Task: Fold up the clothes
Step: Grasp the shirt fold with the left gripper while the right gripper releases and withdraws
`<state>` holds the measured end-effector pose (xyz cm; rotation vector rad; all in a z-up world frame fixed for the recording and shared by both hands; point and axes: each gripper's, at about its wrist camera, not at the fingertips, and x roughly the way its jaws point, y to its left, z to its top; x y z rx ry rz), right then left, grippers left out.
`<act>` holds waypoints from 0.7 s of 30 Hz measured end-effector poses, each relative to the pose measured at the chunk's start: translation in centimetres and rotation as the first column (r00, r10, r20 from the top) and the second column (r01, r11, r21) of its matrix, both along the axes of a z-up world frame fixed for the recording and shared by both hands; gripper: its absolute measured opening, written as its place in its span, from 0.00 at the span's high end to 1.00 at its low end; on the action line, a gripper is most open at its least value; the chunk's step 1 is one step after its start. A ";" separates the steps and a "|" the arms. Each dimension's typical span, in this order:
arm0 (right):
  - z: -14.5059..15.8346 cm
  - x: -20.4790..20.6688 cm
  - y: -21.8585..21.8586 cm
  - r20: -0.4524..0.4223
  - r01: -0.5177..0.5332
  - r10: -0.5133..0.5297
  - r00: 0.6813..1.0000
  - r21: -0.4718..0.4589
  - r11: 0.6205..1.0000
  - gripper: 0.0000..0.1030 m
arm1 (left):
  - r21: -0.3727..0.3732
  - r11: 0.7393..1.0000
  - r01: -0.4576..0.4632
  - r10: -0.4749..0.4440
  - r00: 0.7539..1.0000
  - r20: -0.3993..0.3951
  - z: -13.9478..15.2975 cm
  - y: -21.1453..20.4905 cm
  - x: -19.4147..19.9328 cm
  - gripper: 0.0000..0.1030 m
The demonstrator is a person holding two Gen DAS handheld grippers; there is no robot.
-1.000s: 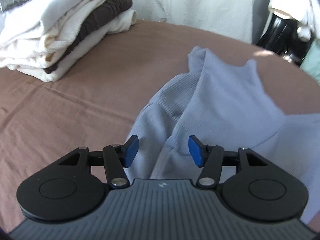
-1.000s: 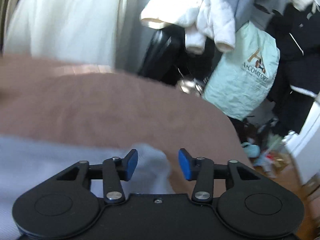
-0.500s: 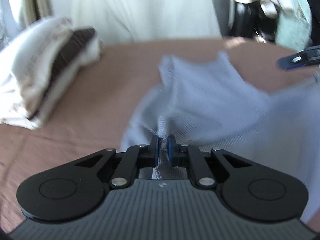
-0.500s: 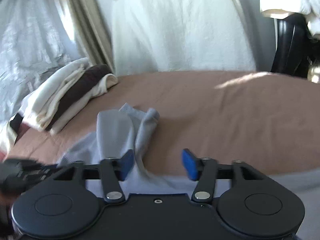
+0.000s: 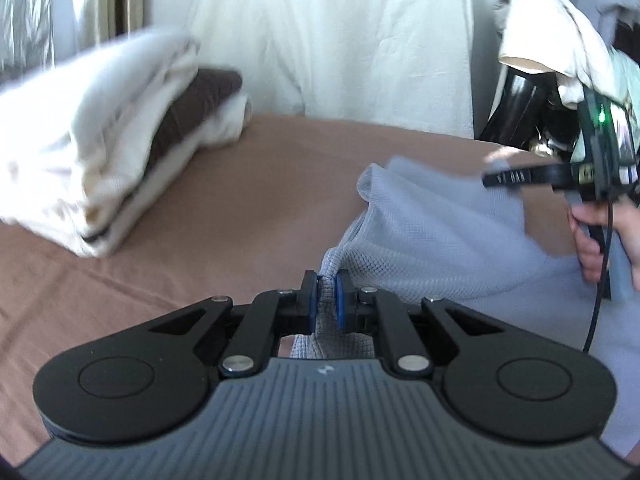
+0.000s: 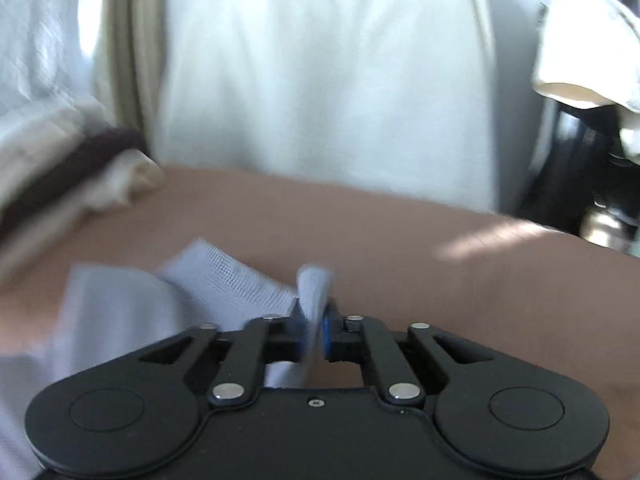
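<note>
A pale blue knit garment (image 5: 432, 236) lies rumpled on the brown bed sheet (image 5: 256, 184). My left gripper (image 5: 327, 300) is shut on a bunched fold of it at the near edge. In the left wrist view the right gripper shows from the side at the far right, with a hand (image 5: 600, 236) around its handle. In the right wrist view my right gripper (image 6: 315, 334) has its jaws closing on a raised fold of the same blue garment (image 6: 224, 276), and the cloth sits pinched between the blue pads. That view is blurred.
A stack of folded cream and dark brown clothes (image 5: 120, 152) sits at the back left of the bed. White fabric (image 5: 340, 40) hangs behind. A black chair draped with loose clothes (image 5: 552, 52) stands at the back right.
My left gripper closed on the blue fold and stayed shut on it. The right gripper swung left across the bed to the garment, and its jaws came together on a fold.
</note>
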<state>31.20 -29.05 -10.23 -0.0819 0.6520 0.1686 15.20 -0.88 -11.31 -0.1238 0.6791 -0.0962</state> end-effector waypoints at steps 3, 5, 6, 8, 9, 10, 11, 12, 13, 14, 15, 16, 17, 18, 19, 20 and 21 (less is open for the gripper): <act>1.0 -0.8 -1.3 0.003 0.053 -0.053 0.999 0.075 0.996 0.69 | -0.076 0.997 0.000 -0.004 0.999 -0.050 -1.7 1.1 1.1 0.91; 2.3 -1.7 -2.0 0.018 -0.058 0.055 0.998 0.246 0.968 0.65 | -0.124 0.992 -0.010 0.000 0.997 -0.075 -2.7 1.8 1.6 0.91; 2.6 -1.6 -2.0 -0.004 -0.115 0.123 0.992 0.312 0.943 0.56 | -0.160 0.987 -0.022 0.008 0.996 -0.086 -3.1 2.3 1.8 0.90; 2.0 -0.6 -1.5 -0.111 -0.155 0.210 0.971 0.374 0.914 0.40 | -0.204 0.978 -0.038 0.018 0.995 -0.096 -3.6 2.9 1.9 0.90; 1.5 0.0 -1.2 -0.171 -0.163 0.248 0.953 0.398 0.903 0.37 | -0.213 0.976 -0.041 0.020 0.995 -0.098 -3.7 3.0 1.9 0.90; 0.9 0.4 -0.9 -0.220 -0.159 0.265 0.939 0.406 0.900 0.37 | -0.206 0.978 -0.040 0.021 0.995 -0.097 -3.7 2.8 2.0 0.90; -0.1 0.7 -0.6 -0.260 -0.143 0.260 0.930 0.397 0.907 0.37 | -0.193 0.980 -0.038 0.020 0.995 -0.095 -3.6 2.5 2.0 0.90; -0.9 0.8 -0.3 -0.293 -0.136 0.260 0.920 0.384 0.913 0.37 | -0.179 0.983 -0.036 0.019 0.995 -0.094 -3.6 2.3 2.1 0.90; -1.4 0.7 0.3 -0.304 -0.152 0.273 0.913 0.369 0.917 0.39 | -0.165 0.986 -0.034 0.019 0.996 -0.092 -3.6 2.1 2.2 0.90; -1.4 0.2 0.7 -0.281 -0.188 0.297 0.913 0.356 0.916 0.59 | -0.157 0.987 -0.032 0.018 0.996 -0.092 -3.6 1.9 2.2 0.90; -1.1 -0.6 1.1 -0.238 -0.236 0.328 0.914 0.344 0.909 0.94 | -0.151 0.988 -0.031 0.017 0.996 -0.091 -3.7 1.8 2.2 0.90; -0.7 -1.6 1.7 -0.192 -0.290 0.366 0.911 0.332 0.898 0.95 | -0.149 0.988 -0.030 0.017 0.996 -0.091 -3.6 1.7 2.0 0.90; -0.2 -3.0 2.4 -0.133 -0.346 0.400 0.907 0.307 0.887 0.94 | -0.154 0.988 -0.032 0.018 0.996 -0.093 -3.6 1.8 1.9 0.90; 0.5 -4.6 3.0 -0.061 -0.402 0.432 0.900 0.268 0.876 0.94 | -0.160 0.986 -0.035 0.020 0.995 -0.095 -3.6 1.9 1.9 0.90; 1.2 -6.2 3.7 0.010 -0.454 0.463 0.886 0.224 0.862 0.94 | -0.166 0.985 -0.038 0.022 0.995 -0.097 -3.5 2.0 1.9 0.90; 1.6 -7.9 4.2 0.055 -0.497 0.495 0.867 0.174 0.850 0.94 | -0.170 0.985 -0.040 0.023 0.995 -0.099 -3.5 2.1 1.8 0.90; 1.7 -9.7 4.6 0.073 -0.532 0.527 0.846 0.119 0.838 0.95 | -0.172 0.984 -0.041 0.024 0.995 -0.102 -3.5 2.1 1.8 0.90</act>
